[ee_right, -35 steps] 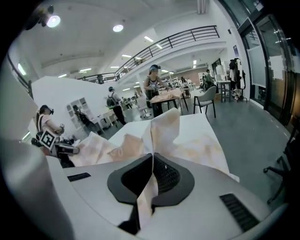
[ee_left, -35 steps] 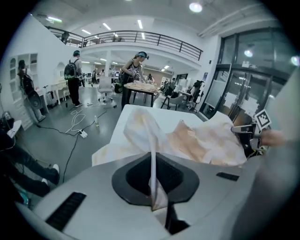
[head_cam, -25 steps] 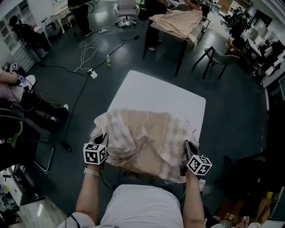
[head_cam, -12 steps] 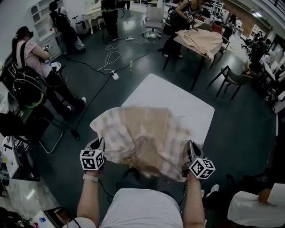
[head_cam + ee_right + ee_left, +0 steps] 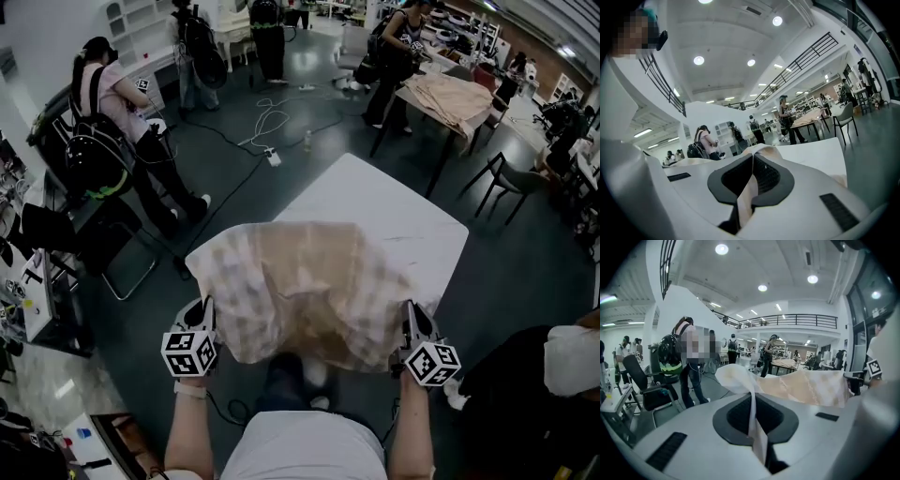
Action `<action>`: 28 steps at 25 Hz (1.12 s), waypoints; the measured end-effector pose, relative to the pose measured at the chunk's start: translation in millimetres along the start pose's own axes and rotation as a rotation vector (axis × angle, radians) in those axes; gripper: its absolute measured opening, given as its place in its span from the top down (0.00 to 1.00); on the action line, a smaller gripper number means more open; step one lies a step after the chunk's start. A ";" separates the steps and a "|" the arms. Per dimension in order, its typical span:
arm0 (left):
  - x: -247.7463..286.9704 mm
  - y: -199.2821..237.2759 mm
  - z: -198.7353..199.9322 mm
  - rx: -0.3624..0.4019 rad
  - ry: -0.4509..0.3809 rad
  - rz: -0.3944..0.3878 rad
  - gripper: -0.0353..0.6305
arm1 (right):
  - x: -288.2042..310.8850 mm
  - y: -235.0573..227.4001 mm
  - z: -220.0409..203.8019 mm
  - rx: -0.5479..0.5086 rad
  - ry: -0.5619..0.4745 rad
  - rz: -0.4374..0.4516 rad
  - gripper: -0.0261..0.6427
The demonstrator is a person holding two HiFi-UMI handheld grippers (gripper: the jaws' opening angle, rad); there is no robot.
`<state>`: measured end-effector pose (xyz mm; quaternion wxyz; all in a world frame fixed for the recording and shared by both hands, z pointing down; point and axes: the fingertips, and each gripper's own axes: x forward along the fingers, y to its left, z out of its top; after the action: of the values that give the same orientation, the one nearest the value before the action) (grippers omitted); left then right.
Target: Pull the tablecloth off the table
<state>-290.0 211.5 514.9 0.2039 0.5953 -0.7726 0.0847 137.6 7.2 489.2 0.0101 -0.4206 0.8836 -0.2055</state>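
Both pairs of jaws are sitting closed on fabric. The left gripper (image 5: 752, 416) is pinching a thin fold of the tablecloth (image 5: 305, 281) that is running up between its pads, and the right gripper (image 5: 746, 190) is clamping a second fold the same way.

Set against a second ago, both grippers are being carried higher and further back from the table (image 5: 394, 202). The cloth is now hanging between them like a held sheet. Its near hem is swinging clear of the table edge, with the person's blurred shoes (image 5: 305, 370) showing on the floor beneath it (earlier that hem was drooping against the person's body). The far part of the cloth is still appearing to lie across the near end of the tabletop, while the far half is showing bare white.

I am judging the pull to be well under way but unfinished. With cloth still overlapping the table, more drawing back is looking necessary before it comes free.

No brand or label is reading clearly on the cloth, table or grippers. The cubes are carrying only black-and-white square markers. A white panel (image 5: 36, 291) at the left edge is bearing a dark stroke that may be a figure 1, but it is too small to be sure.
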 end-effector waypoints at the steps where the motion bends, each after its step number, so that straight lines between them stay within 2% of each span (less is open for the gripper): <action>1: -8.1 3.9 -0.8 0.004 -0.004 0.010 0.93 | -3.9 3.4 -1.3 0.003 -0.005 0.003 0.92; 7: -45.4 21.9 -0.1 -0.004 -0.044 0.047 0.93 | -14.8 30.4 -5.7 -0.006 -0.015 0.024 0.92; 14: -61.9 17.0 19.5 0.029 -0.090 0.017 0.93 | -18.0 62.6 8.8 -0.023 -0.064 0.046 0.92; 18: -62.5 21.4 37.7 0.063 -0.113 -0.041 0.93 | -24.2 85.8 22.4 -0.039 -0.114 0.022 0.92; 28: -37.7 27.5 70.8 0.142 -0.137 -0.264 0.93 | -42.4 146.6 23.2 -0.086 -0.202 -0.115 0.92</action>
<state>-323.5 226.0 438.4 0.1175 0.7090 -0.6917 0.0705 61.0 113.0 407.0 0.0693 -0.4892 0.8605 -0.1241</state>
